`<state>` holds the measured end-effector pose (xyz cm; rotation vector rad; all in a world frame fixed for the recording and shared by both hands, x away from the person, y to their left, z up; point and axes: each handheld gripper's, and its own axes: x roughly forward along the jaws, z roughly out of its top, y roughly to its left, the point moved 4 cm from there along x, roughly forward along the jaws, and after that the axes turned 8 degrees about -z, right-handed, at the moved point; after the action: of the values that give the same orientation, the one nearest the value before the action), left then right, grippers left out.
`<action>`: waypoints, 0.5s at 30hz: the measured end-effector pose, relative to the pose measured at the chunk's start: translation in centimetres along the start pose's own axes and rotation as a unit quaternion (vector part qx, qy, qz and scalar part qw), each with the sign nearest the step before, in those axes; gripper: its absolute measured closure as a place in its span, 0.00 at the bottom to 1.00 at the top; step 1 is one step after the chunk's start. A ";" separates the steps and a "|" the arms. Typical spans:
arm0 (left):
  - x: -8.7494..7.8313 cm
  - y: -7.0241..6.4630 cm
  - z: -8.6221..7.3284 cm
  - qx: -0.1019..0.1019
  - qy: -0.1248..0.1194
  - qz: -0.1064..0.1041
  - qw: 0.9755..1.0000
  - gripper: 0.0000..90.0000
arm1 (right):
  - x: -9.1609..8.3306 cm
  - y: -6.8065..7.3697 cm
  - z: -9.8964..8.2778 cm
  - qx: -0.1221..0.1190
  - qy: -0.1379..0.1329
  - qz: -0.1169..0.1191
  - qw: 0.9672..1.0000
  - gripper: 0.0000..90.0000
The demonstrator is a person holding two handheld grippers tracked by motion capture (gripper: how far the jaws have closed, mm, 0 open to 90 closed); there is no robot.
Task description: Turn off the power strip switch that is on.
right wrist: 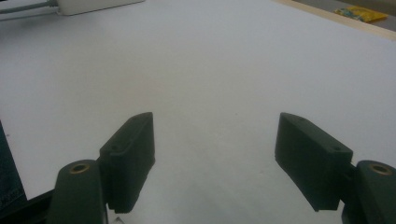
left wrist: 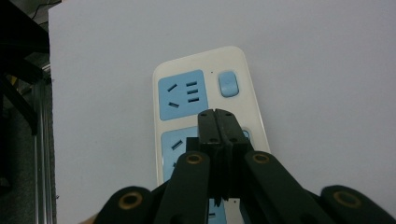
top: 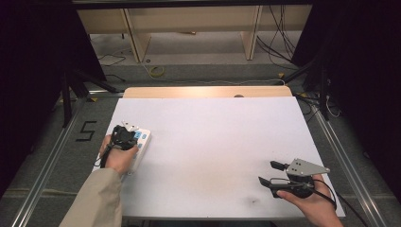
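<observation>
A: Where's the power strip [top: 140, 142] sitting?

B: On the white counter [top: 213, 142], toward its nine o'clock edge in the high view. The left gripper [top: 124, 138] is right above it, with the person's left hand [top: 118, 156] wrapped around the body.

A: And how do its jaws stand?

B: Pressed flat against each other, nothing between them. In the left gripper view the closed tips of the left gripper [left wrist: 219, 122] hang over the power strip [left wrist: 205, 102], between the far blue socket [left wrist: 182, 94] and the nearer one. Whether they touch the casing, I can't tell.

A: How does the strip run from there?

B: Its long axis runs from six toward twelve o'clock in that view, leaning slightly to eleven. The blue rocker switch [left wrist: 229, 83] lies at about one o'clock from the tips, just beside the far socket. My guess is that a closed tip is meant for pressing, so the short push up and to the right matters most.

A: The other hand?

B: The right gripper [top: 270, 172] is well apart, near the counter's five o'clock corner. It is spread wide, with bare counter [right wrist: 210, 74] between the jaws. The left is clearly nearer.
</observation>
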<state>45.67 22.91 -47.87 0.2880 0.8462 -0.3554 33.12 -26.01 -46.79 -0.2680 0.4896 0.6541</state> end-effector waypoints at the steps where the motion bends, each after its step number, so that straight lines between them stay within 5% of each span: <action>1: 0.0 0.0 0.0 0.001 0.001 -0.001 1.000 1.00 | 0.0 0.0 0.0 0.000 0.000 0.000 1.000 0.33; 15: 0.4 -0.4 0.1 0.001 0.016 -0.025 1.000 1.00 | 0.0 0.0 0.0 0.000 0.000 0.000 1.000 0.33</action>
<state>45.83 22.45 -48.16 0.2754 0.8862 -0.3989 33.10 -25.98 -46.79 -0.2686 0.4900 0.6547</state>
